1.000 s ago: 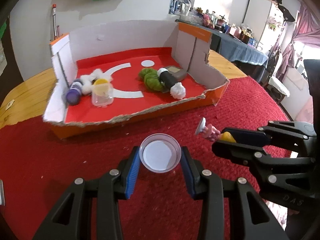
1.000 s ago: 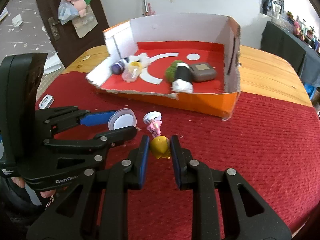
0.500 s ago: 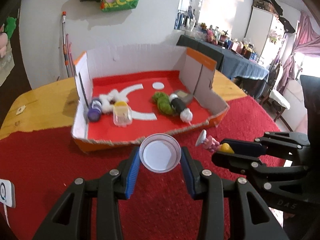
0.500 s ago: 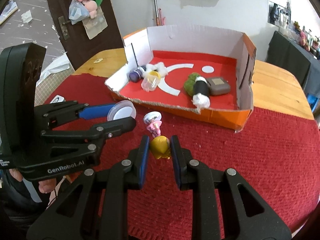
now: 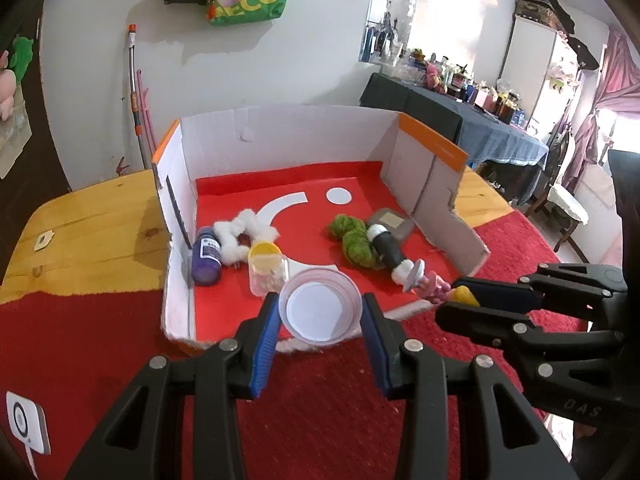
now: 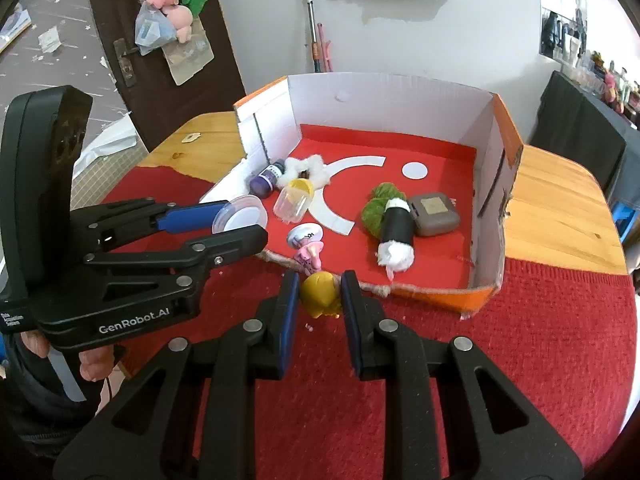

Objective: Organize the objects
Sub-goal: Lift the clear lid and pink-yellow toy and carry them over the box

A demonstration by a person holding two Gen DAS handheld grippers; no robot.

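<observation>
The clear plastic lid [image 5: 320,311] sits clamped flat between the left tool's [image 5: 319,338] blue pads, held above the torn front edge of the cardboard box [image 5: 280,140]. Just to its right the right tool [image 6: 318,296] grips a small yellow-and-pink figurine [image 6: 314,272] — long axis pointing forward into the box. Both loads hang at the box's near lip, the red floor lying straight ahead on the counter [image 5: 92,224].

Bottle [image 5: 206,255] lies left in box [image 5: 280,136], case [image 6: 435,213] right
</observation>
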